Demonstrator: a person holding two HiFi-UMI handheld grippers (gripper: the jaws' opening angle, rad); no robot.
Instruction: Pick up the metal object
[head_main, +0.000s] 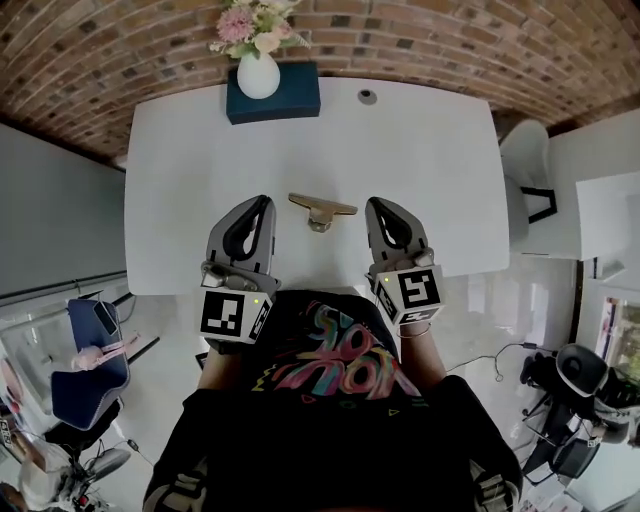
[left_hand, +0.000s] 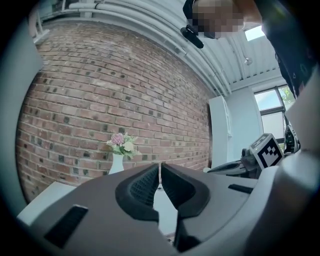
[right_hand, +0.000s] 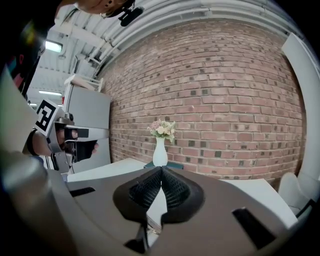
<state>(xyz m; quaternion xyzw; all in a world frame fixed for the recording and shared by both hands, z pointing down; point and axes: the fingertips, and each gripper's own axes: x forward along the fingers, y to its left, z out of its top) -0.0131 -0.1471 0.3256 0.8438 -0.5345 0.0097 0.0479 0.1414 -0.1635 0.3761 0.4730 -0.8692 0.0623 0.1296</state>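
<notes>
The metal object (head_main: 322, 210), a brass-coloured piece with a flat bar across a short stem, lies flat on the white table (head_main: 180, 200), close to the edge nearest the person. Nothing touches it.

The left gripper (head_main: 267, 201) is just to the left of the metal object and the right gripper (head_main: 373, 203) just to its right. Both are apart from it, with their tips about level with it. Both point away from the person across the tabletop. The left gripper's jaws are pressed together, with only a hairline slit between the ribbed pads (left_hand: 145, 186) and nothing between them. The right gripper's jaws are likewise brought fully together and hold nothing.

Beyond the metal object, at the far edge of the table, a white vase (head_main: 258, 76) with pink and cream flowers (head_main: 252, 24) stands on a dark teal block (head_main: 290, 95). To the right of that block, also beyond the metal object, a small round grey item (head_main: 368, 96) lies on the tabletop. A brick wall (head_main: 420, 30) runs behind the table. Far right of the metal object, off the table's end, stands a white chair (head_main: 525, 150).
</notes>
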